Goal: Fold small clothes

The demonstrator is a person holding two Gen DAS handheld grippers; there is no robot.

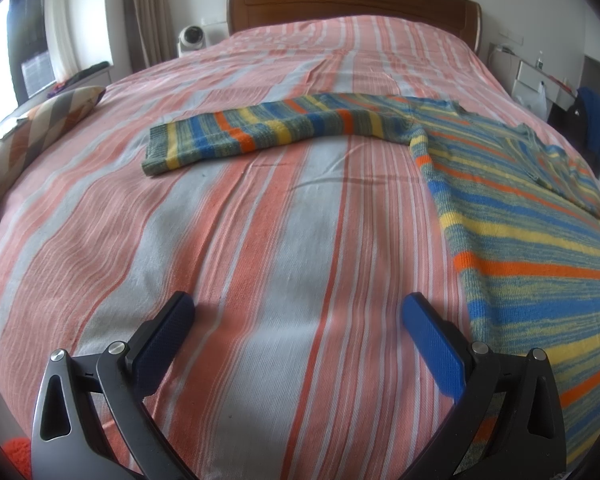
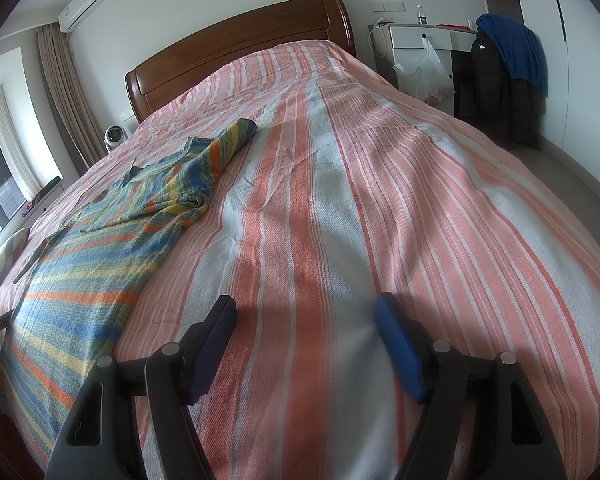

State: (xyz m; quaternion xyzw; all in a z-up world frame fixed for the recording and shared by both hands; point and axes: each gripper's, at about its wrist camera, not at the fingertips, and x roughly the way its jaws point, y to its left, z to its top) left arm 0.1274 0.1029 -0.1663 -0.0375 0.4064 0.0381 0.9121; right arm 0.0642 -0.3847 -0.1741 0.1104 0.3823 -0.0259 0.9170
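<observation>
A striped knit sweater (image 1: pixel 520 208) in blue, yellow, orange and grey lies flat on the bed, its body at the right of the left wrist view and one sleeve (image 1: pixel 260 132) stretched out to the left. My left gripper (image 1: pixel 298 310) hovers open over bare bedspread, just left of the sweater's hem. In the right wrist view the sweater (image 2: pixel 100 248) lies at the left, with its other sleeve (image 2: pixel 224 148) folded in over the chest. My right gripper (image 2: pixel 305 310) is open over the bedspread, right of the sweater's edge, holding nothing.
The bed wears a pink, orange and white striped cover (image 1: pixel 236 248) and has a wooden headboard (image 1: pixel 352 0). A patterned cushion (image 1: pixel 48 120) lies at the bed's left edge. A white desk (image 2: pixel 420 40) with a plastic bag and a chair draped with dark jackets (image 2: pixel 504 72) stand to the right.
</observation>
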